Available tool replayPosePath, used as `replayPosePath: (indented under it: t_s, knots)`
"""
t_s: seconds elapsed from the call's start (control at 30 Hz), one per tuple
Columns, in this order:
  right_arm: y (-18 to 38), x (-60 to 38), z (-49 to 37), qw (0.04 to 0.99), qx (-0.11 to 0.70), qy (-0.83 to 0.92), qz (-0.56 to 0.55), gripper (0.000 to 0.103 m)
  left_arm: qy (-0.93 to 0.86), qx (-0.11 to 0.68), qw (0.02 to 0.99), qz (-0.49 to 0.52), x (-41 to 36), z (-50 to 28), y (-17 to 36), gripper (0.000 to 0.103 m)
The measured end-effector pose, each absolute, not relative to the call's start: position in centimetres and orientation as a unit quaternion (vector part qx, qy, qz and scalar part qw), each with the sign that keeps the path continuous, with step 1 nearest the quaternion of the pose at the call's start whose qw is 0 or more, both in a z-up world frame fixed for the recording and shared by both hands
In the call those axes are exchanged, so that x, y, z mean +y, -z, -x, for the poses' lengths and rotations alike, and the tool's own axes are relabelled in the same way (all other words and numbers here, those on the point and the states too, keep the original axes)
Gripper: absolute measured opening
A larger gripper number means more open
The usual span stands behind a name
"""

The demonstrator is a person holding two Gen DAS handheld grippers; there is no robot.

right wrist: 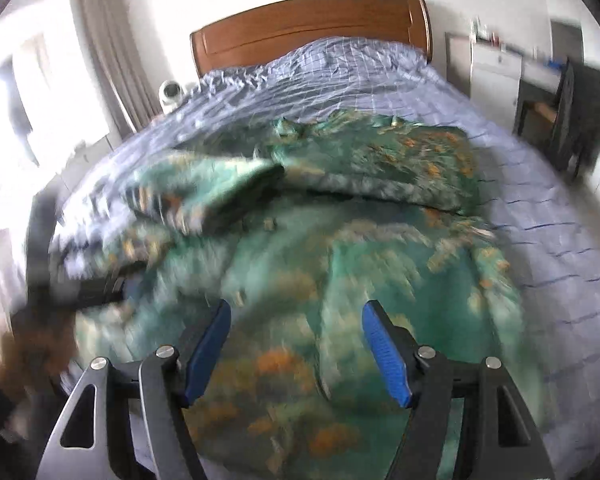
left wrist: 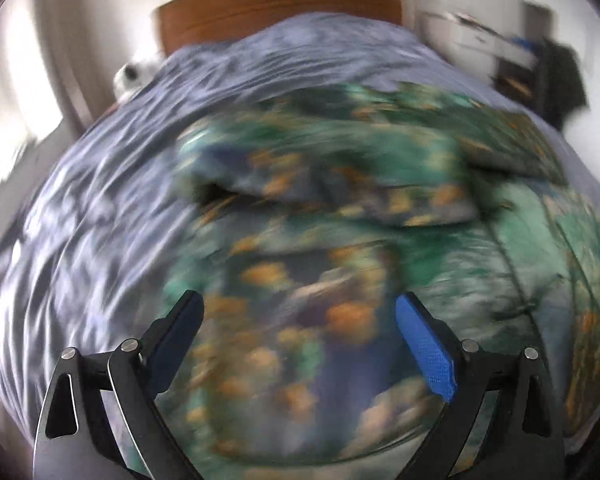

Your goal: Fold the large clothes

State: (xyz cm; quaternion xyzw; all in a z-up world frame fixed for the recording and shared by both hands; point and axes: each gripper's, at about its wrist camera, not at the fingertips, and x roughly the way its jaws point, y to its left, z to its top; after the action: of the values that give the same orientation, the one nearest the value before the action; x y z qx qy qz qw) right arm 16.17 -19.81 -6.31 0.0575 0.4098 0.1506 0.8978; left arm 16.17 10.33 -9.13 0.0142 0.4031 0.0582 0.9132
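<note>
Currently, left wrist view: left gripper (left wrist: 299, 332) angled down over the green floral garment (left wrist: 340, 216), which lies spread on the blue checked bedspread (left wrist: 100, 184); jaws spread wide, nothing between the blue pads, picture blurred. Right wrist view: right gripper (right wrist: 296, 344) likewise tilted down above the garment's near part, jaws apart, nothing gripped. Wooden headboard (right wrist: 312, 28) behind; a blurred dark gripper frame (right wrist: 60, 276) at left edge.

large green floral-print garment (right wrist: 340, 248) spread on blue checked bed cover (right wrist: 560, 240) | brown wooden headboard (right wrist: 312, 28) behind cover | white round device (right wrist: 171, 94) left of bed | white cabinet (right wrist: 496, 76) right of headboard
</note>
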Motion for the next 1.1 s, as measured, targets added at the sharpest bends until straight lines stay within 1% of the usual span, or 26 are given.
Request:
replayPosePath:
  t_s: [0.13, 0.23, 0.4, 0.53, 0.57, 0.6, 0.63, 0.7, 0.77, 0.83, 0.9, 1.0, 1.1]
  knots:
    - [6.6, -19.1, -22.5, 0.855, 0.439, -0.213, -0.176, 0.07, -0.101, 0.407, 0.906, 0.055, 14.2, -14.8, 10.3, 0.097]
    - [8.7, -16.8, -28.1, 0.808, 0.472, -0.254, -0.244, 0.07, -0.113, 0.408, 0.902, 0.08, 14.9, -13.9, 11.2, 0.097]
    - [12.2, -13.4, -34.2, 0.794, 0.504, -0.243, -0.238, 0.07, -0.115, 0.412, 0.9, 0.078, 15.7, -13.7, 12.4, 0.097]
    - [14.1, -11.3, -36.1, 0.789, 0.518, -0.242, -0.225, 0.07, -0.114, 0.429, 0.892, 0.088, 16.5, -13.4, 13.8, 0.097]
    - [14.5, -10.9, -36.6, 0.788, 0.52, -0.243, -0.221, 0.065, -0.114, 0.431, 0.89, 0.093, 16.7, -13.4, 14.0, 0.097]
    - [14.5, -10.6, -36.8, 0.791, 0.519, -0.244, -0.213, 0.05, -0.113, 0.431, 0.89, 0.102, 16.9, -13.3, 14.0, 0.097]
    - [14.1, -10.0, -36.8, 0.797, 0.517, -0.245, -0.196, 0.014, -0.113, 0.429, 0.89, 0.106, 17.0, -13.1, 13.9, 0.097]
    - [12.0, -9.5, -37.0, 0.812, 0.495, -0.254, -0.174, 0.012, -0.117, 0.424, 0.891, 0.111, 17.2, -12.9, 13.6, 0.097]
    - [8.8, -9.9, -37.7, 0.835, 0.46, -0.257, -0.156, 0.01, -0.118, 0.421, 0.892, 0.116, 17.4, -13.0, 13.5, 0.097]
    - [5.8, -10.9, -39.5, 0.861, 0.427, -0.24, -0.138, 0.01, -0.114, 0.42, 0.892, 0.122, 17.3, -13.1, 13.4, 0.097]
    - [4.2, -12.1, -41.7, 0.874, 0.413, -0.22, -0.131, 0.01, -0.109, 0.419, 0.893, 0.123, 17.0, -13.1, 13.3, 0.097]
    - [3.8, -13.5, -45.2, 0.887, 0.41, -0.184, -0.109, 0.01, -0.102, 0.418, 0.895, 0.117, 16.6, -13.2, 13.1, 0.097]
    - [6.2, -14.0, -48.1, 0.883, 0.436, -0.153, -0.083, 0.01, -0.1, 0.423, 0.894, 0.113, 16.2, -13.3, 13.2, 0.097]
